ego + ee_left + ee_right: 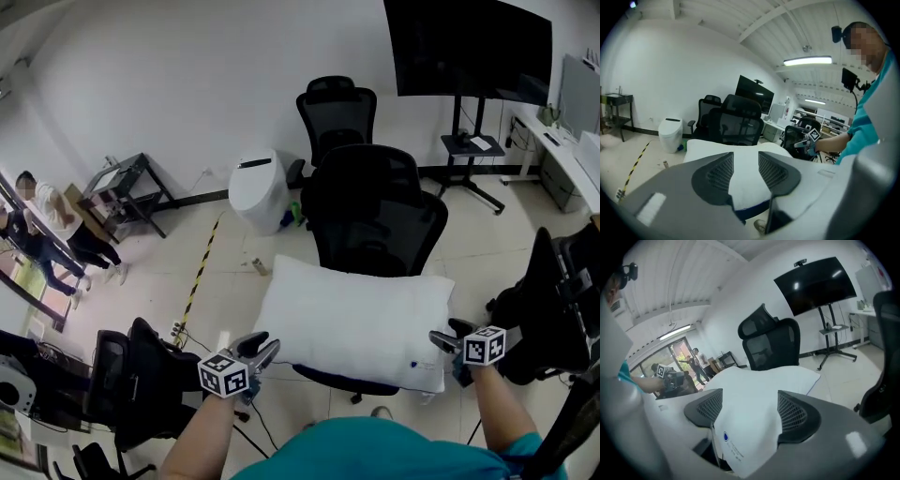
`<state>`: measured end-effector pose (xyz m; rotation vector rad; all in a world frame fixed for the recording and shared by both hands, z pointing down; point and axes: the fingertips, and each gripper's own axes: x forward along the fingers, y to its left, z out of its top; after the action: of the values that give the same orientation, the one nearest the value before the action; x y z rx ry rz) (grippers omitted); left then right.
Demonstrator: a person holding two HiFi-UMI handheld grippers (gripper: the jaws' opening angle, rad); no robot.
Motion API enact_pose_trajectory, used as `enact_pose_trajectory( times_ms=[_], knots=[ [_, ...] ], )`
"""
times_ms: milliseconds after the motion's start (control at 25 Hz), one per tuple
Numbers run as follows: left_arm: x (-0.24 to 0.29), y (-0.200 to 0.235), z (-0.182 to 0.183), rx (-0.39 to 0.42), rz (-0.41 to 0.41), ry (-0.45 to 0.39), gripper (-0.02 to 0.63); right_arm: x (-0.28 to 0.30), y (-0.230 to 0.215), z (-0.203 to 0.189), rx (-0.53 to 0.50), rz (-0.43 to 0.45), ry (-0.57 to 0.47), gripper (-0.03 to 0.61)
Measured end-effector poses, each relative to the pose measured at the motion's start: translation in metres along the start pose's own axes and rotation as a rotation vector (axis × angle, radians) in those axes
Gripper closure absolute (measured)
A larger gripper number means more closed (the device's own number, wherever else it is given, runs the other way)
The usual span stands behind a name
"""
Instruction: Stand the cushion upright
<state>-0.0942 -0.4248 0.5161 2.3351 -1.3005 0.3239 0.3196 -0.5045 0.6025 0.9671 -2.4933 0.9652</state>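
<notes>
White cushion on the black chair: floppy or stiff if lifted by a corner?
Probably floppy: the plump white fabric cushion overhangs the black mesh office chair with rounded edges. Its puffiness suggests light for its size. Upright, it may slump without support.

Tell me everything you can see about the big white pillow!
The cushion is white, rectangular, puffy and soft-looking, like fabric, with a small blue mark and tiny print near one corner. It lies flat on the seat of a black office chair, not upright, and hangs over the seat's sides. Its two near corners sit between the parted jaws of the left gripper and the right gripper.
</notes>
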Motion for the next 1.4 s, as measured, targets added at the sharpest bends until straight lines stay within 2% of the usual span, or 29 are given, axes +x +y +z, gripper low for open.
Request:
enact_pose_trajectory(
  times_ms=[80,160,320,440,560,640,680,720,760,880,960,1040,1160,1400],
  knots=[
    [0.017,0.034,-0.01,0.003,0.012,0.061,0.426,0.019,-0.025,-0.013,0.07,-0.006,0.044,0.171],
    [0.037,0.071,-0.029,-0.012,0.001,0.146,0.353,0.035,-0.045,-0.027,0.145,-0.013,0.073,0.114],
    [0.073,0.139,-0.061,-0.108,-0.059,0.304,0.204,0.056,-0.064,-0.055,0.365,-0.007,0.086,-0.014],
    [0.098,0.172,-0.089,-0.142,-0.111,0.428,0.117,0.069,-0.069,-0.071,0.472,0.012,0.108,-0.015],
    [0.12,0.177,-0.12,-0.21,-0.185,0.509,0.089,0.076,-0.064,-0.085,0.565,0.042,0.153,-0.014],
    [0.13,0.171,-0.128,-0.273,-0.252,0.487,0.096,0.083,-0.059,-0.087,0.577,0.081,0.173,-0.001],
    [0.134,0.167,-0.129,-0.29,-0.283,0.463,0.107,0.087,-0.053,-0.083,0.563,0.134,0.166,0.054],
    [0.137,0.163,-0.129,-0.295,-0.309,0.436,0.126,0.091,-0.047,-0.078,0.546,0.19,0.156,0.136],
    [0.138,0.158,-0.127,-0.288,-0.335,0.41,0.169,0.091,-0.045,-0.077,0.538,0.206,0.159,0.216],
    [0.138,0.145,-0.116,-0.24,-0.387,0.338,0.369,0.086,-0.045,-0.074,0.461,0.159,0.189,0.398],
    [0.131,0.139,-0.109,-0.233,-0.381,0.287,0.429,0.077,-0.042,-0.064,0.404,0.129,0.182,0.471],
    [0.12,0.131,-0.103,-0.248,-0.376,0.225,0.443,0.064,-0.037,-0.04,0.357,0.126,0.148,0.488],
    [0.101,0.106,-0.098,-0.295,-0.406,0.135,0.445,0.037,-0.027,0.016,0.22,0.127,0.124,0.492],
    [0.091,0.046,-0.107,-0.456,-0.439,-0.097,0.443,-0.001,0.02,0.148,-0.123,0.11,0.198,0.494]
  ],
)
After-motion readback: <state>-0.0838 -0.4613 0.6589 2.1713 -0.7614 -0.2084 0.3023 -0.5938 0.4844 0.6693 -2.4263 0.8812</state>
